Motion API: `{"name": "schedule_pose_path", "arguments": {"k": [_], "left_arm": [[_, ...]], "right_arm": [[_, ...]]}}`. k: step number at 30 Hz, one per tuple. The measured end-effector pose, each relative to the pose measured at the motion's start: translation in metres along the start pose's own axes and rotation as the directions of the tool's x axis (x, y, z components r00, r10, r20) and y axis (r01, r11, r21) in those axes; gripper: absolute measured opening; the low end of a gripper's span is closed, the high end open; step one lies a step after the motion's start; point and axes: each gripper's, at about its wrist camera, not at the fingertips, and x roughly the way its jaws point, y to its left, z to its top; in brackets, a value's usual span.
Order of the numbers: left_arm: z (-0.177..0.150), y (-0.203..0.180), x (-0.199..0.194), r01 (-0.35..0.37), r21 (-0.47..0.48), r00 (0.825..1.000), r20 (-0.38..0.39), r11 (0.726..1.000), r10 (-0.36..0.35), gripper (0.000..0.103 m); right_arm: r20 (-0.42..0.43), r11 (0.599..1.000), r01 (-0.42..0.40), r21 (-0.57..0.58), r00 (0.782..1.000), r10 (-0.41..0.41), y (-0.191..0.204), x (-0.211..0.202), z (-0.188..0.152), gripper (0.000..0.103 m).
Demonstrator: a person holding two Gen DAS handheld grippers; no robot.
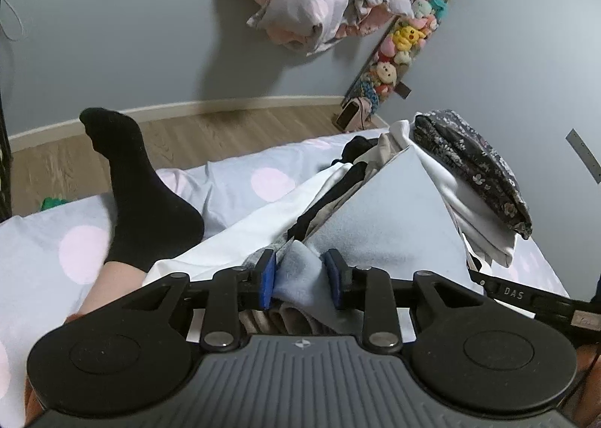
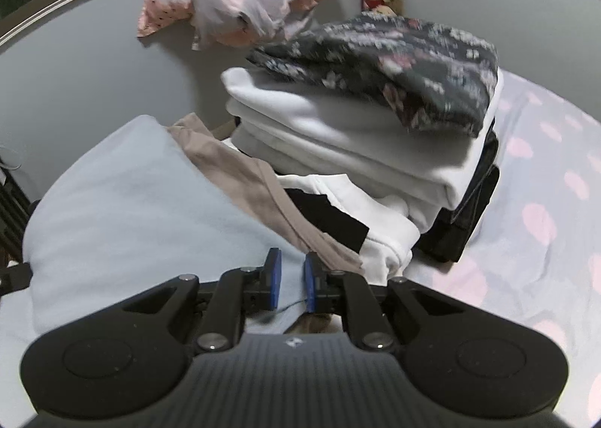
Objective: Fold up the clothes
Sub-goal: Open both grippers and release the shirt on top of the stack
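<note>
Pale blue fleece garment [image 1: 394, 210] lies draped over the heap of clothes on your polka-dot bed [image 1: 56, 240], and both tools have it. Your left gripper [image 1: 300, 274] is partly closed, pinching a bunched fold of it. Your right gripper [image 2: 292, 278] is nearly closed on its edge. Beside it stands a folded pile: white sweatshirt [image 2: 338, 135] topped by a dark floral garment [image 2: 394, 67].

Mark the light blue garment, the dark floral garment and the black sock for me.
light blue garment [image 2: 124, 202]: right wrist view, its broad flat middle.
dark floral garment [image 2: 394, 64]: right wrist view, top of the folded stack.
black sock [image 1: 150, 202]: left wrist view, the ankle part.
</note>
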Motion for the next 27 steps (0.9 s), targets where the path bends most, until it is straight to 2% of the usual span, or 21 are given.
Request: {"name": "schedule_pose_path", "arguments": {"k": [5,9,13,15,18,20,22,24,27], "left_arm": [[-0.001,0.000,-0.001,-0.018,0.017,1.000,-0.006,1.000,0.018,0.035],[0.001,-0.003,-0.005,-0.046,0.022,0.998,-0.030,0.999,0.047,0.035],[0.000,-0.002,-0.007,-0.055,0.023,0.998,-0.038,0.998,0.056,0.035],[-0.002,-0.003,-0.007,-0.056,0.031,0.998,-0.031,0.998,0.056,0.035],[-0.002,-0.003,-0.006,-0.056,0.027,0.998,-0.033,0.998,0.057,0.035],[0.000,-0.002,-0.005,-0.052,0.017,0.998,-0.044,0.999,0.052,0.035],[0.001,-0.001,-0.004,-0.048,0.018,0.997,-0.051,0.999,0.049,0.035],[0.002,-0.001,-0.002,-0.048,0.022,0.997,-0.063,0.999,0.050,0.035],[0.004,0.000,-0.002,-0.053,0.017,0.995,-0.082,0.998,0.054,0.037]], "right_arm": [[0.002,1.000,0.005,-0.005,1.000,-0.005,0.003,0.002,0.000,0.014],[0.033,1.000,-0.002,0.011,0.999,0.001,0.005,-0.023,0.002,0.016],[0.102,0.997,-0.069,-0.036,0.992,0.073,0.019,-0.071,-0.009,0.021],[0.103,0.989,-0.126,-0.078,0.986,0.134,0.032,-0.093,-0.018,0.020],[0.100,0.974,-0.170,-0.152,0.977,0.186,0.052,-0.114,-0.036,0.032],[0.081,0.965,-0.189,-0.180,0.975,0.206,0.063,-0.119,-0.050,0.033],[0.058,0.959,-0.179,-0.221,0.979,0.196,0.072,-0.119,-0.064,0.036],[0.046,0.961,-0.125,-0.248,0.989,0.140,0.078,-0.112,-0.076,0.037],[0.018,0.972,-0.121,-0.200,0.992,0.127,0.074,-0.106,-0.079,0.039]]}}
